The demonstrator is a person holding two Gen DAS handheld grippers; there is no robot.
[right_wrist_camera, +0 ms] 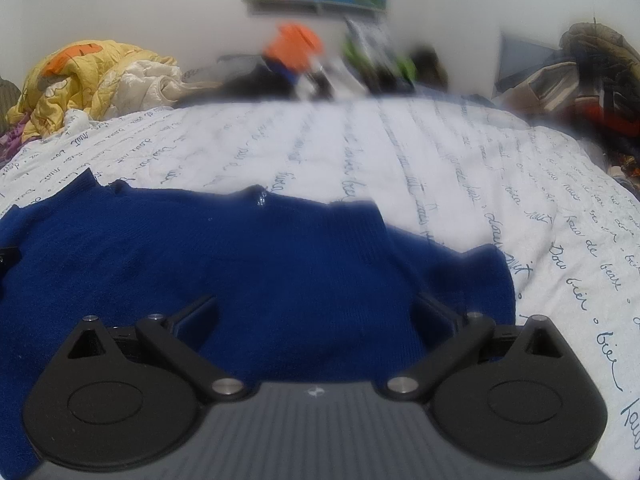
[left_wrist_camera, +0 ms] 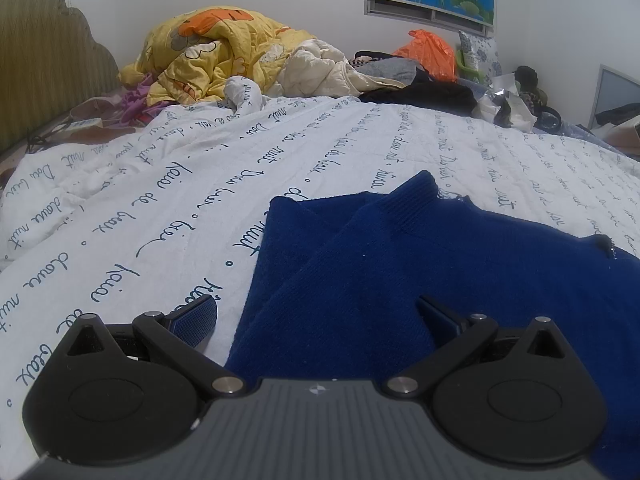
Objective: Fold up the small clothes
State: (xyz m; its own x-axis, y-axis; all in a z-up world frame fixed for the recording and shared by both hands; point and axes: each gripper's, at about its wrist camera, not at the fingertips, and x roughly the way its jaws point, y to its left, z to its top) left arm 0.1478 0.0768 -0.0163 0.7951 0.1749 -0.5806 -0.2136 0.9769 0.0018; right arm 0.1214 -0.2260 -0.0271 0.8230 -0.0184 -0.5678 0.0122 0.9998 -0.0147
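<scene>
A dark blue knit sweater lies flat on a white bedspread printed with cursive writing. Its sleeves are folded inward over the body. My left gripper hangs low over the sweater's left edge, open, one finger over the bedspread and the other over the knit. In the right wrist view the same blue sweater fills the foreground, with the white bedspread behind it. My right gripper is open above the garment's right part, nothing between its fingers.
A crumpled yellow quilt and a cream blanket are piled at the head of the bed. Dark clothes, an orange plastic bag and clutter line the far edge. A padded headboard stands at left. More piled things sit at right.
</scene>
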